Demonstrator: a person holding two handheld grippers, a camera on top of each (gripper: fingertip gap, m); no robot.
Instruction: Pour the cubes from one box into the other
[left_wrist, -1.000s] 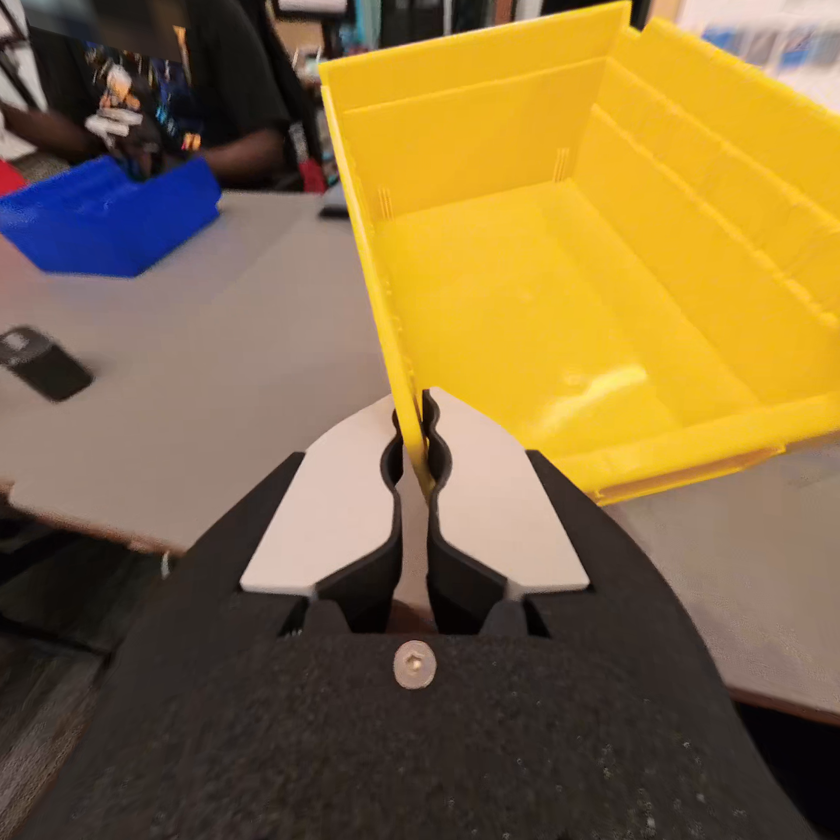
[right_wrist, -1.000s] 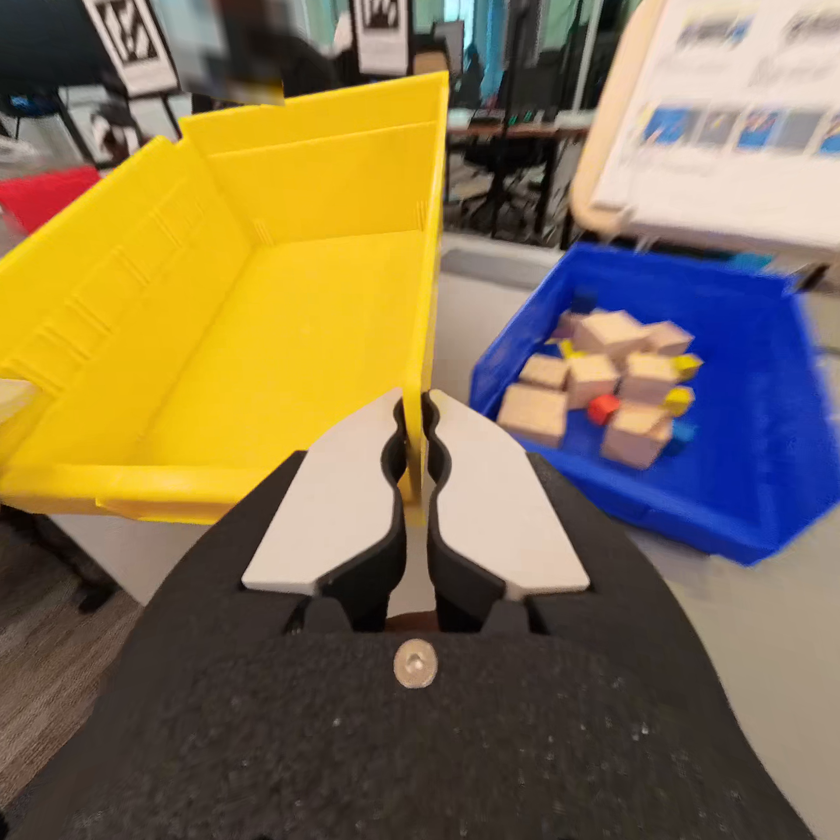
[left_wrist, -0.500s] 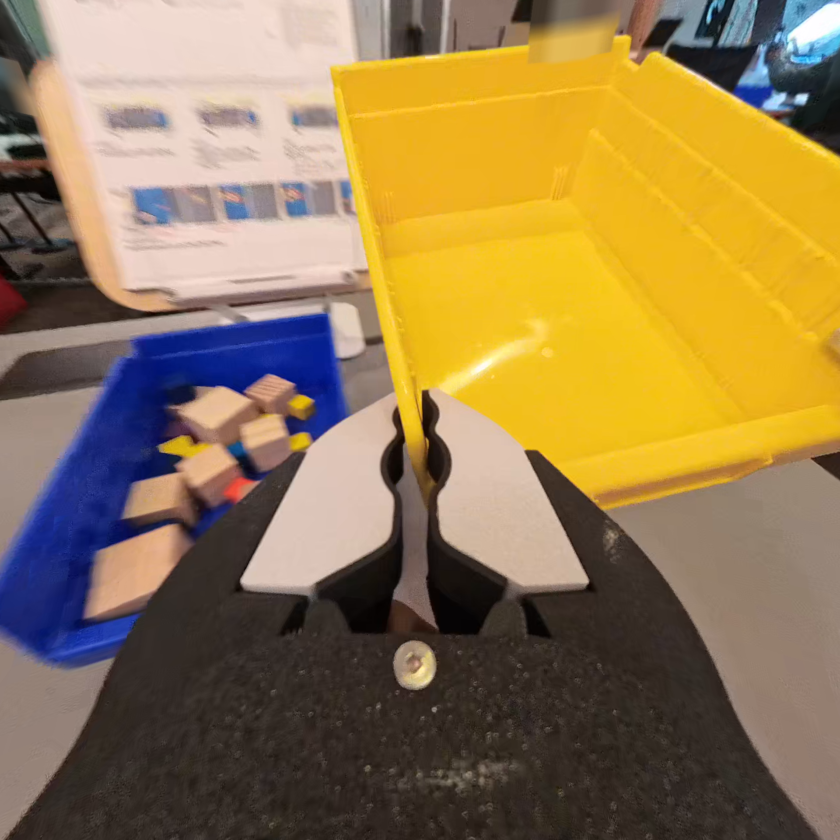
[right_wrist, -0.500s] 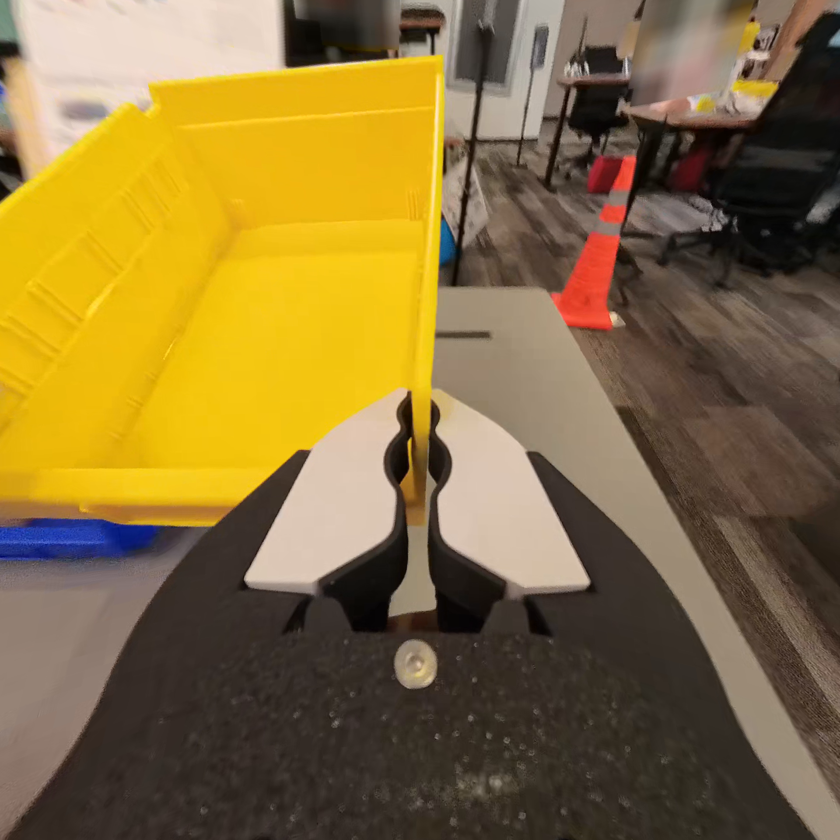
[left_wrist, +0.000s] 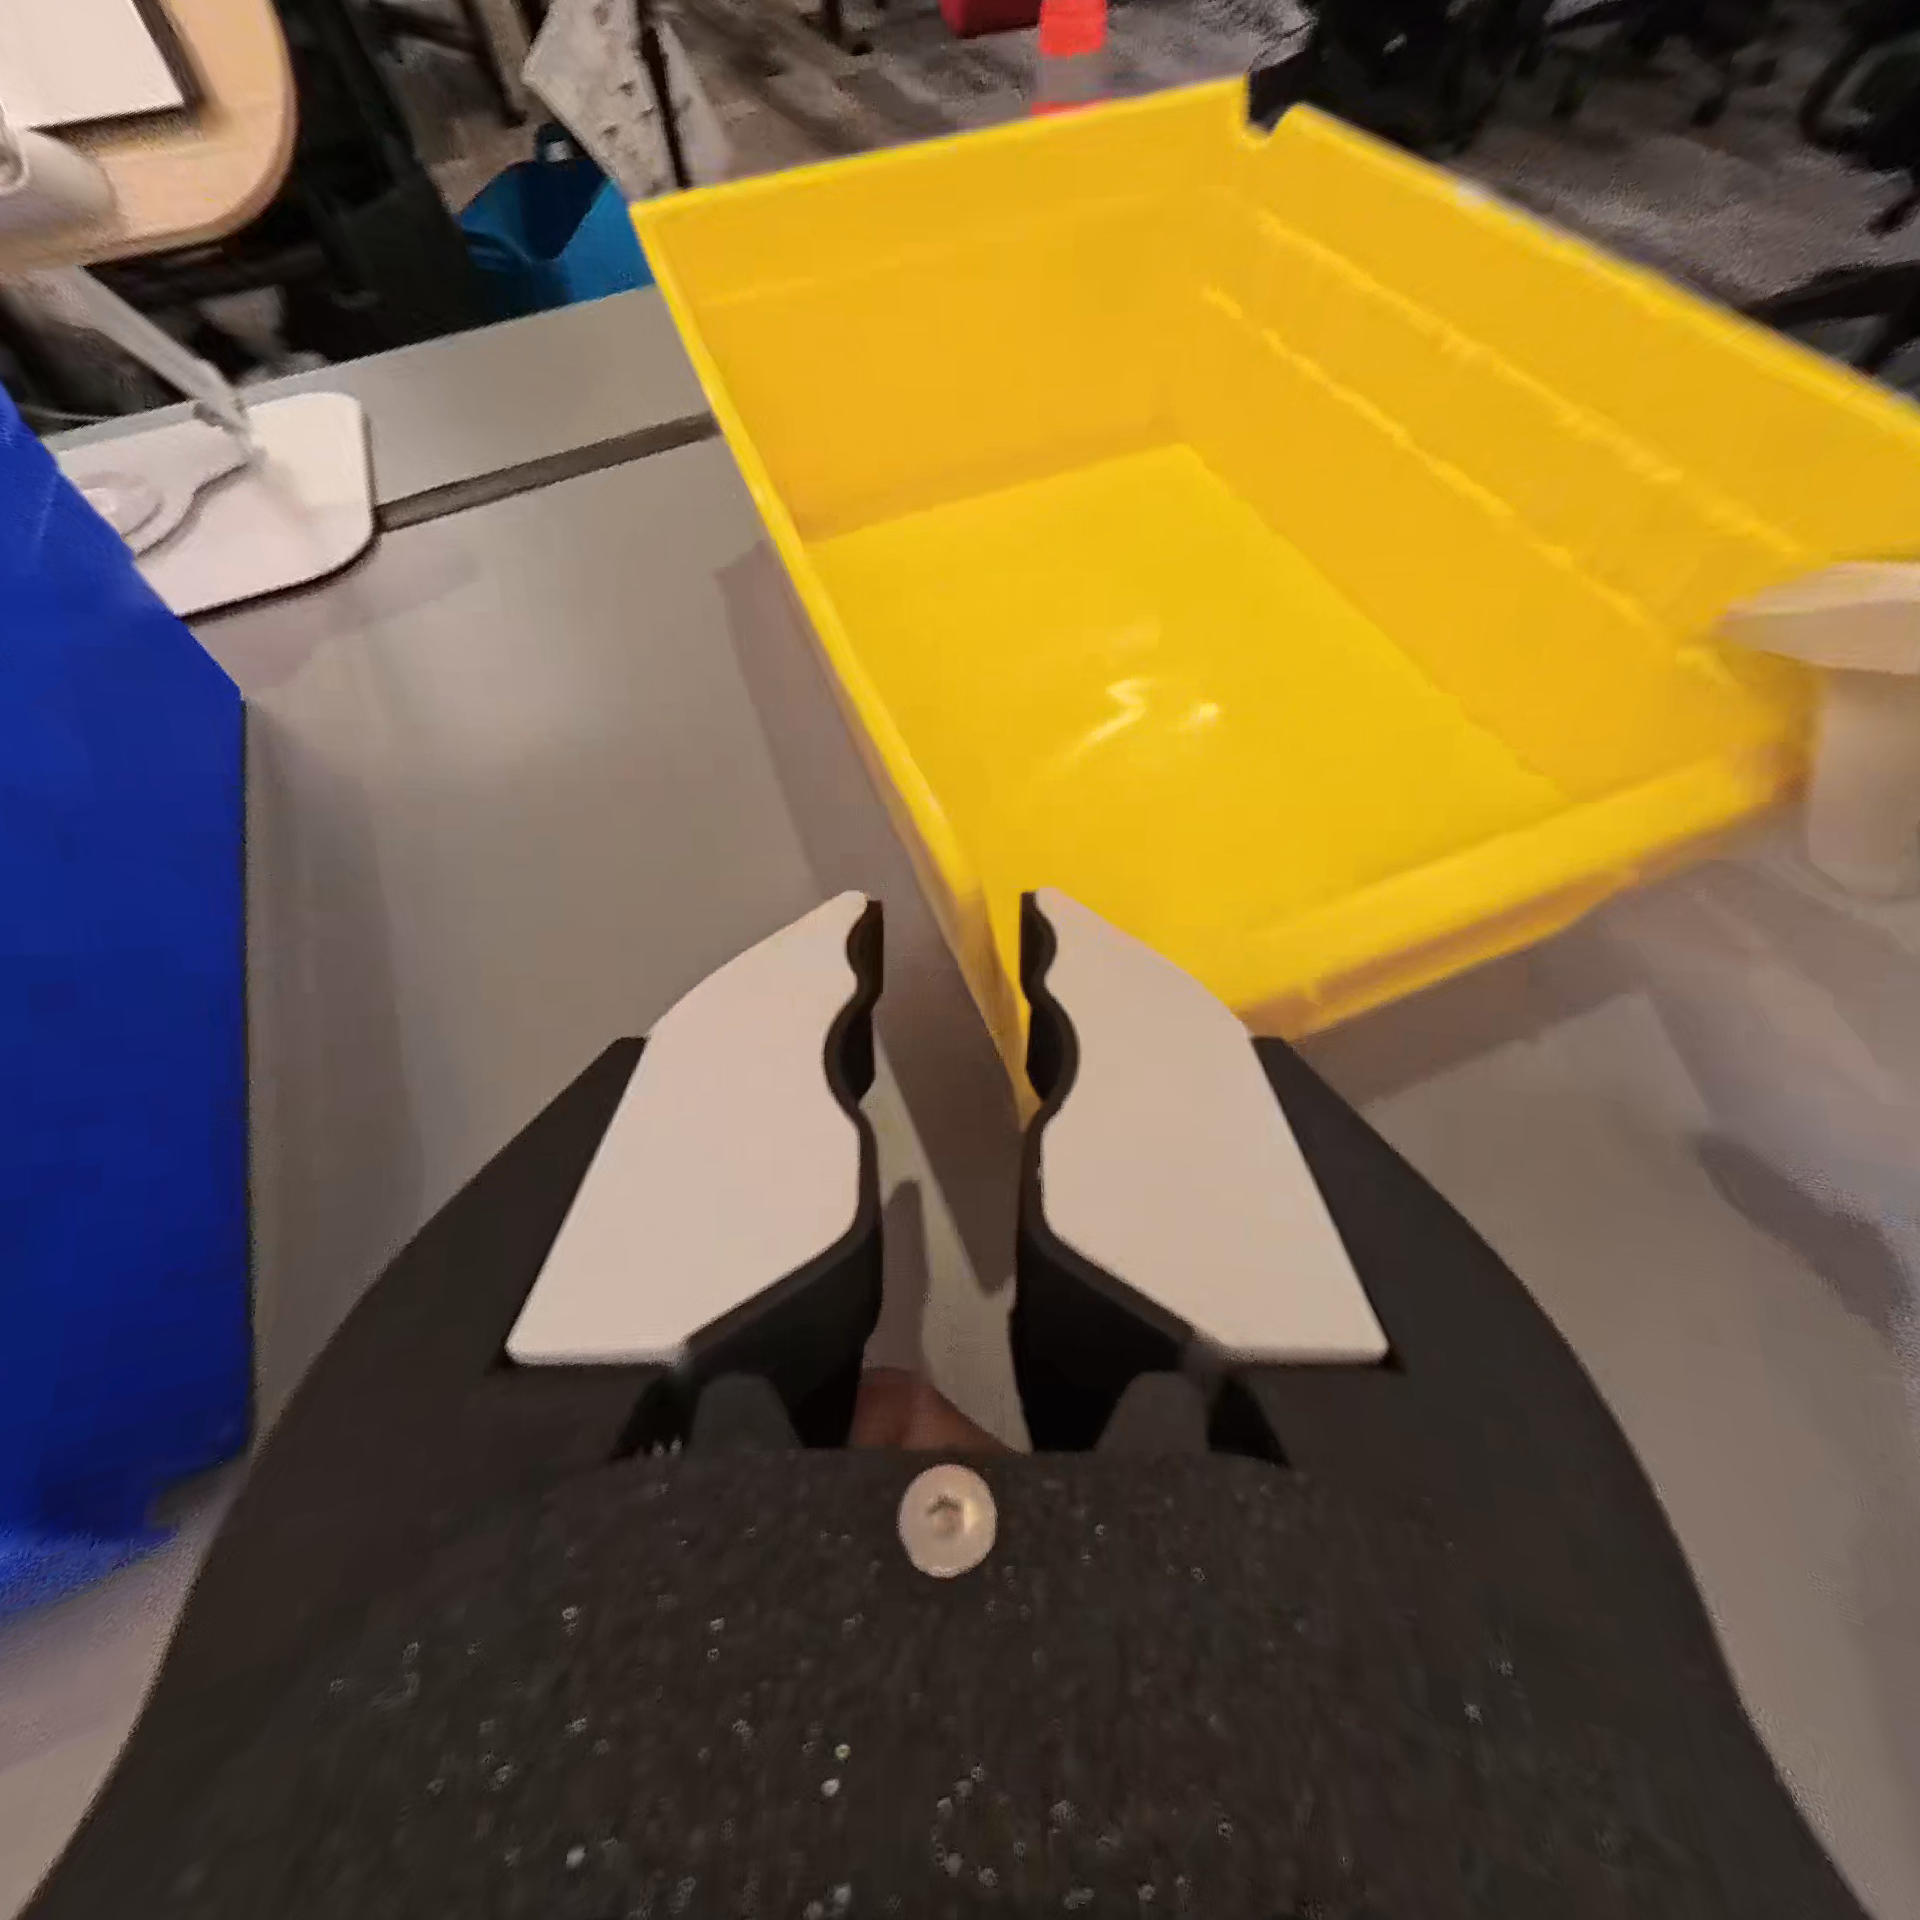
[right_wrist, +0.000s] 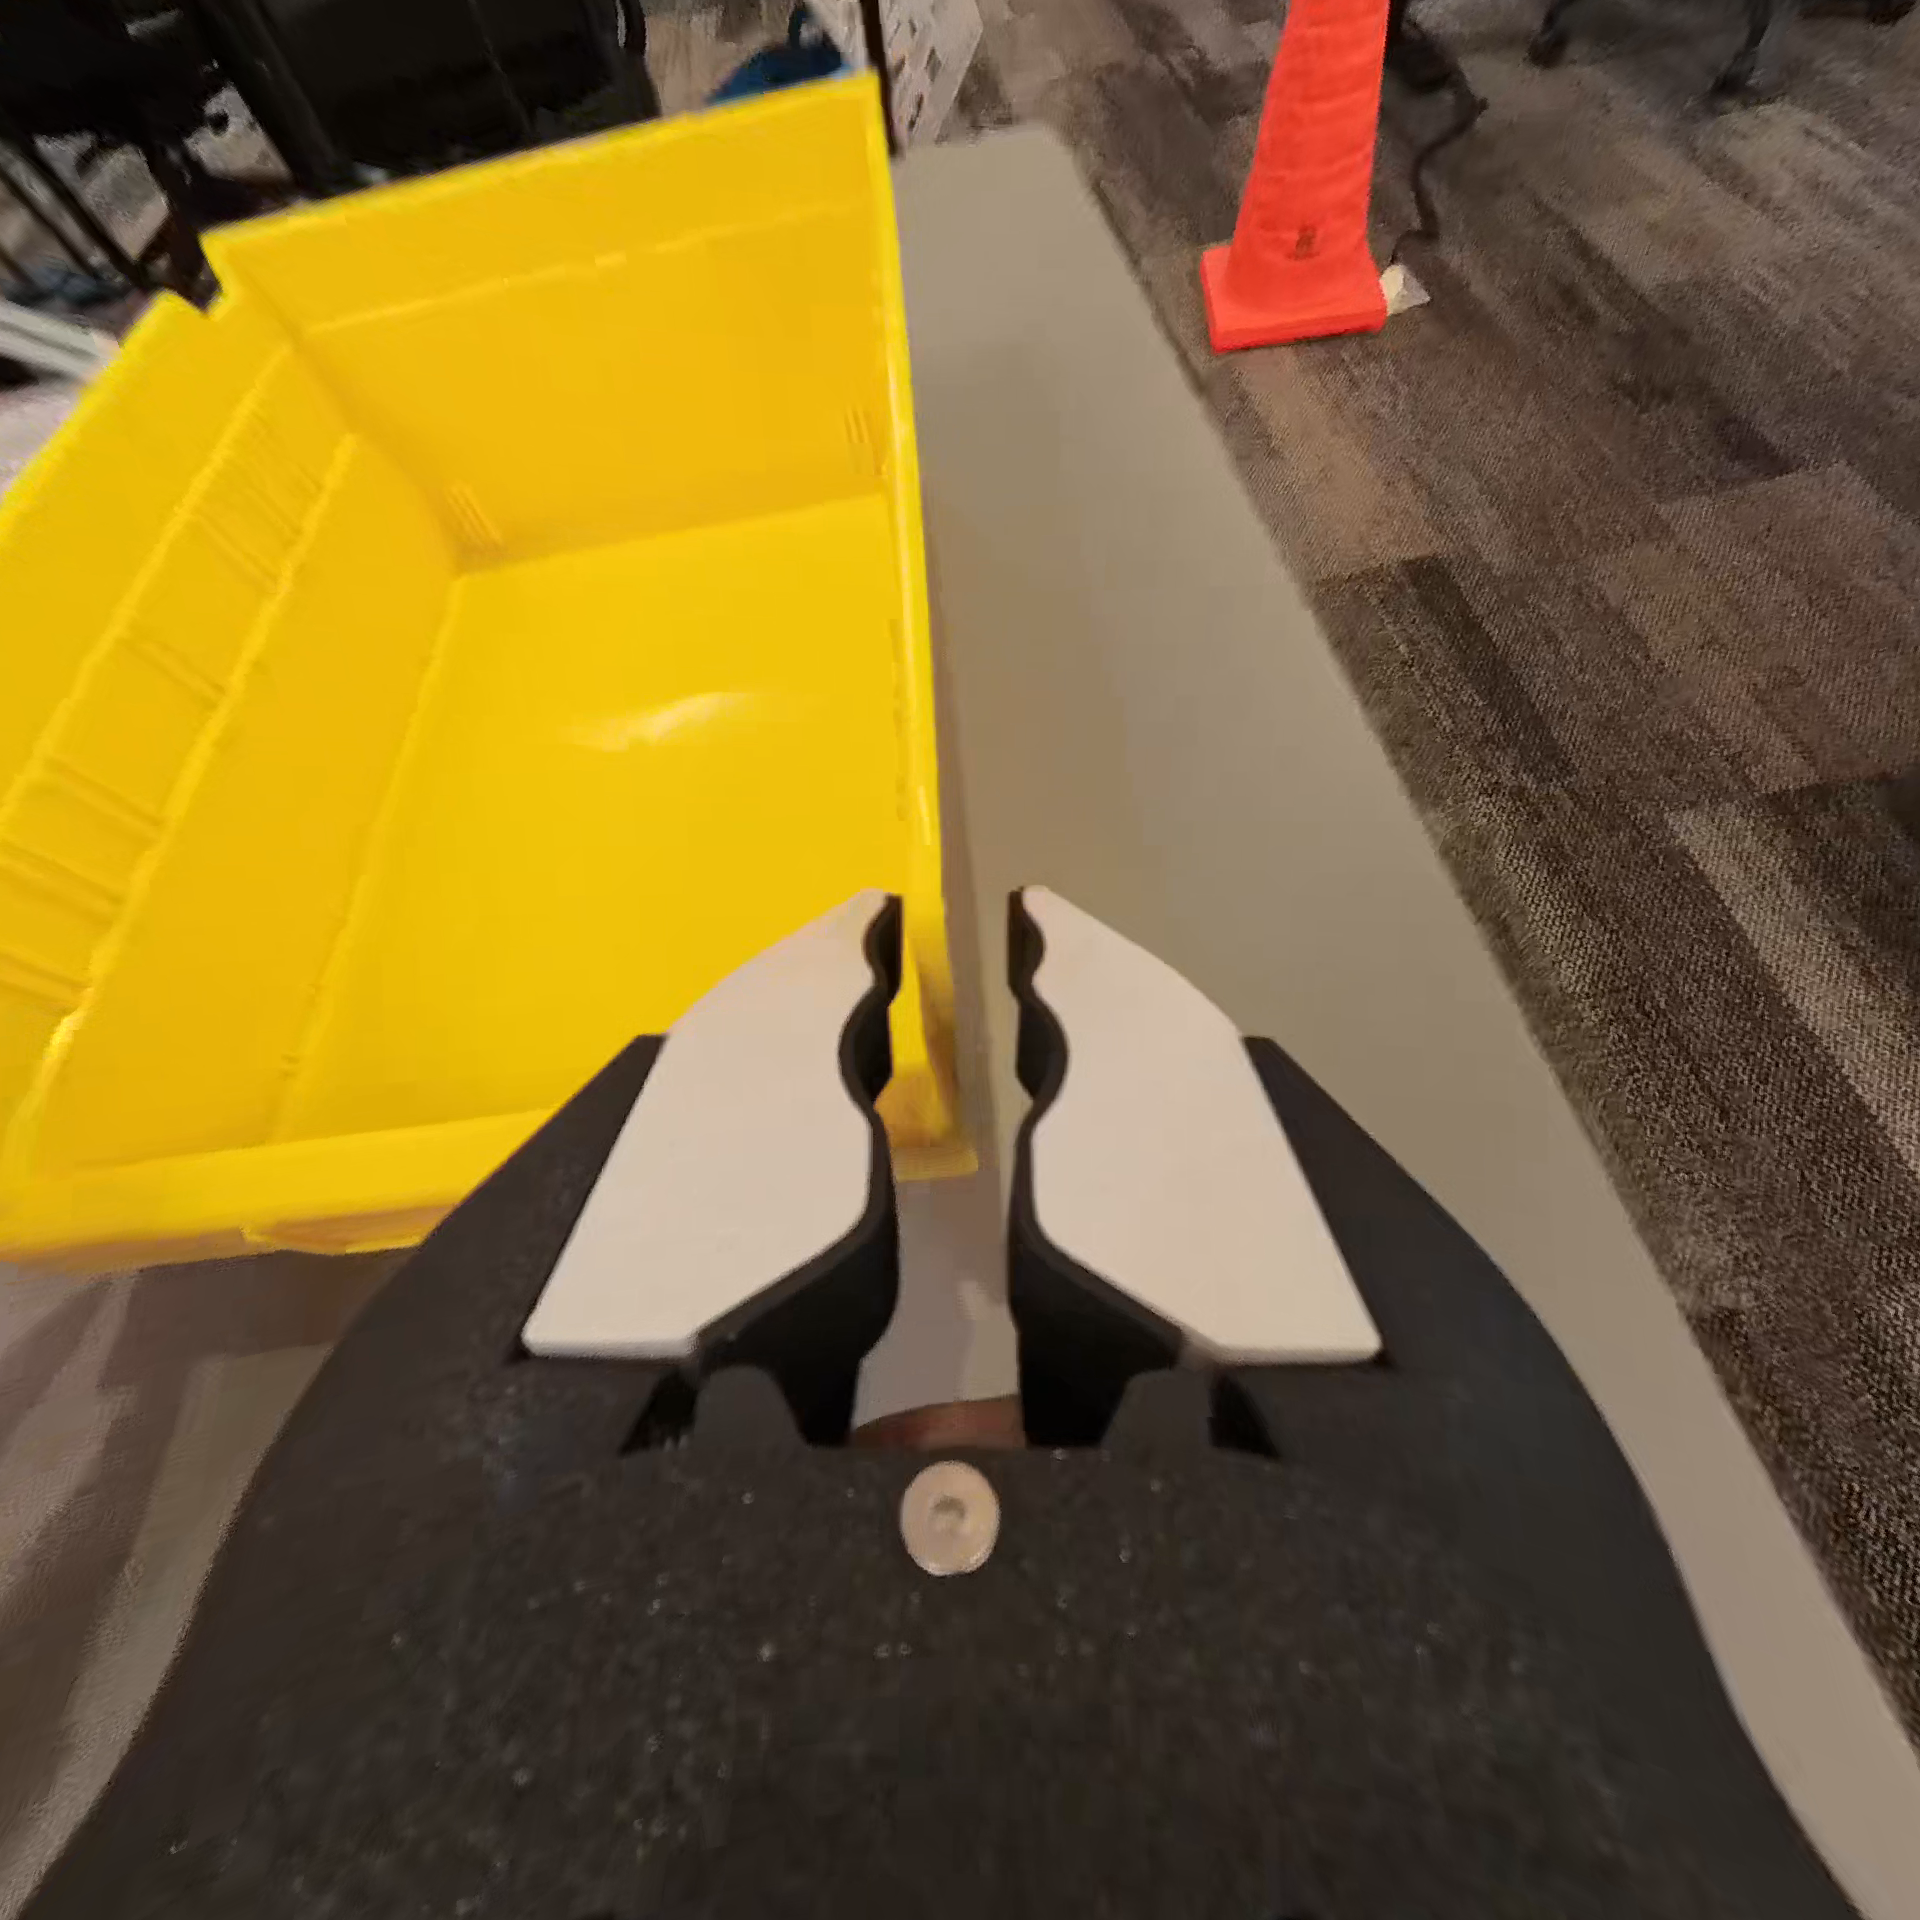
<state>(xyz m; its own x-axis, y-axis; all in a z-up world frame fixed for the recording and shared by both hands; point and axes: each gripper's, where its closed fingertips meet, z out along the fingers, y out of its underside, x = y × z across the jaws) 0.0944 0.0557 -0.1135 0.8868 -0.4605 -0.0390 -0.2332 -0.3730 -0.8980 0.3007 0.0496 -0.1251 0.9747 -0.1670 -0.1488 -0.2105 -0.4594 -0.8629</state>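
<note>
Cubes are not seen anywhere in either view: the yellow box (left_wrist: 1195, 665) is shown empty, its bare floor catching only a glare of light. It is set flat on the grey table (left_wrist: 499, 790), upright, with its open top to the cameras. The pour is therefore judged to be done, though the cubes themselves cannot be checked, since of the blue box (left_wrist: 114, 1039) only an outer wall is shown at the left edge of the left wrist view, close beside the yellow one, and its inside is hidden. What is left is judged to be only the drawing away of both tools.

The left gripper (left_wrist: 951, 909) is seen parted, a clear gap between its jaws; the box's near left corner wall stands inside that gap, close against the right-hand jaw, and is not pinched. The right gripper (right_wrist: 954, 904) is likewise released, its jaws spread astride the box's near right wall, which lies against the left-hand jaw. Nothing is grasped by either. The right gripper's pale fingertip is also glimpsed at the right edge of the left wrist view. An orange cone (right_wrist: 1304, 177) is seen on the floor beyond the table.
</note>
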